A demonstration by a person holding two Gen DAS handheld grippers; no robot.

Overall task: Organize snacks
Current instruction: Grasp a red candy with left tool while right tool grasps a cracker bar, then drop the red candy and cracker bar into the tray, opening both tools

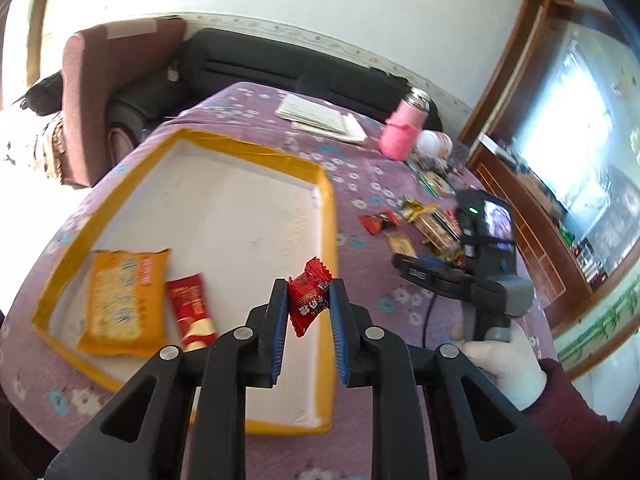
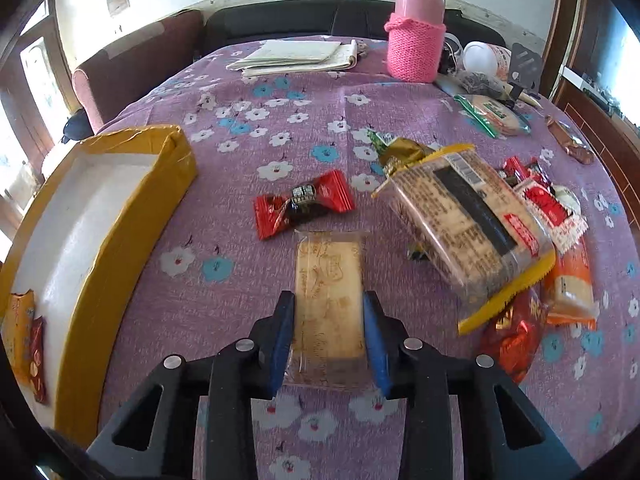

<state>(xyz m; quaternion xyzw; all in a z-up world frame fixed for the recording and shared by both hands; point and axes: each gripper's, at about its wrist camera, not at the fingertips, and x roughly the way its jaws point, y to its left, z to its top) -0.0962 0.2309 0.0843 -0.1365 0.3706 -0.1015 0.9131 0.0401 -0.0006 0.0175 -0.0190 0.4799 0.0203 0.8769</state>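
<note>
My left gripper (image 1: 309,286) is shut on a small red candy packet (image 1: 307,310), held over the right rim of the yellow-edged white box (image 1: 240,148). An orange snack bag (image 1: 126,300) and a red packet (image 1: 190,308) lie in the box's near left corner. In the right wrist view my right gripper (image 2: 329,300) points down at the table, and its blue pads press both long sides of a clear-wrapped biscuit packet (image 2: 328,276) lying flat on the cloth. A red twist-wrapped candy (image 2: 304,204) lies just beyond it. The box (image 2: 120,216) stands to the left.
A heap of snacks lies to the right, topped by a large clear packet (image 2: 468,224). A pink-sleeved bottle (image 2: 416,40), folded papers (image 2: 296,54) and small clutter stand at the far edge of the purple flowered tablecloth (image 2: 280,128). A gloved hand (image 1: 504,364) holds the right gripper.
</note>
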